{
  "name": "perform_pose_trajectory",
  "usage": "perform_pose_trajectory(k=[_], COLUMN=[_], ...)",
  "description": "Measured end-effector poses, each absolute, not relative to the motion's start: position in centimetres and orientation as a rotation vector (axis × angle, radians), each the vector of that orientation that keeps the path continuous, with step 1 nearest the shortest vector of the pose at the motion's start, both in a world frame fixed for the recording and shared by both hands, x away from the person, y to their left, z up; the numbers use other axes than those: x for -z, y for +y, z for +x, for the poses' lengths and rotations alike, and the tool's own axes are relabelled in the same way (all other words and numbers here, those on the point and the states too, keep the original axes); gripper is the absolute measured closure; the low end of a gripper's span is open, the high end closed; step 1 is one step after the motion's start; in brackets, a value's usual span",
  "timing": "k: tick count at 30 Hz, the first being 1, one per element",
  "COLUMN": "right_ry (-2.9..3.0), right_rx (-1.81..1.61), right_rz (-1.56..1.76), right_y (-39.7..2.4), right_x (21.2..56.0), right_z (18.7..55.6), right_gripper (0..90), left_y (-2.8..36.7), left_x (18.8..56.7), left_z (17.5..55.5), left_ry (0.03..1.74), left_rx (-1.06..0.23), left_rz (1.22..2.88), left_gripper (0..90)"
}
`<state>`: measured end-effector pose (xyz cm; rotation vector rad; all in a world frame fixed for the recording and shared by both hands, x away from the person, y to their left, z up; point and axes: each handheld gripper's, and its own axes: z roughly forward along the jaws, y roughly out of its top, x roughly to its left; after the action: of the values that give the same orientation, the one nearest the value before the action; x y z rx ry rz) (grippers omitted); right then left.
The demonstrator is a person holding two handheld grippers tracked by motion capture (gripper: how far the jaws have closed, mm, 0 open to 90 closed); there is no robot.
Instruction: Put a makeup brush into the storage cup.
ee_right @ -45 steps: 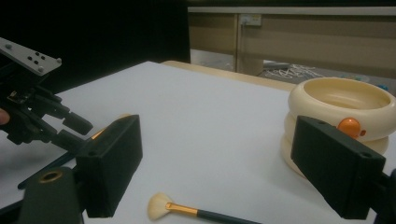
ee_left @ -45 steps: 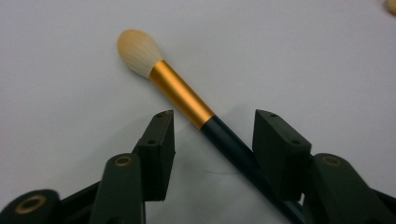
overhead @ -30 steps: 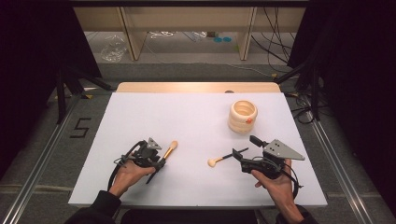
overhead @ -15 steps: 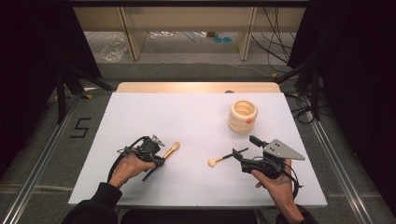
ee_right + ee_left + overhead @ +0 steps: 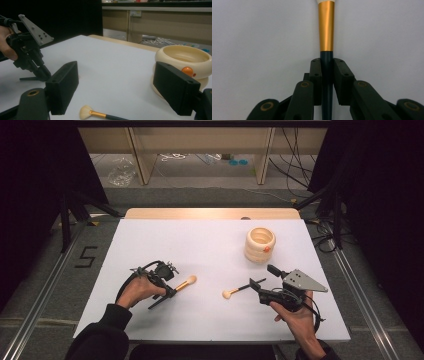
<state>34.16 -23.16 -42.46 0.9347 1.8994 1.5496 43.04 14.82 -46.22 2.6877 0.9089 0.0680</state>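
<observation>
Brush (image 5: 326, 30) clamped in left jaws; right jaws wide, empty; floor mark perhaps "5" (image 5: 86, 256).

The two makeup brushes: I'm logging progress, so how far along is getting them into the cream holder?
Done: neither brush is in the ribbed holder yet. In hand: the left tool is shut on one brush. Left: the right tool is open over the second brush, which lies on the table.
</observation>
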Motion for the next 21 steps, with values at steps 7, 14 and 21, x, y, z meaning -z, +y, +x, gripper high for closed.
perform_pose_trajectory(k=[7,14,21], right_ry=[1.895,1.9,1.9], right_rx=[-1.551,-1.547,-1.554], right_rz=[0.926,0.927,0.921], right_y=[-23.16,-23.16,-23.15], right_x=[42.47,42.46,42.48], right_z=[34.21,34.21,34.28], right_gripper=[21.3,21.3,21.4], left_y=[13.93,13.78,14.07], left_x=[46.08,45.97,45.94], left_z=[43.33,43.52,43.47], left_ry=[0.882,0.85,0.807], left_rx=[-0.073,-0.058,-0.084], left_rz=[2.762,2.797,2.772], left_gripper=[77.8,78.1,78.5])
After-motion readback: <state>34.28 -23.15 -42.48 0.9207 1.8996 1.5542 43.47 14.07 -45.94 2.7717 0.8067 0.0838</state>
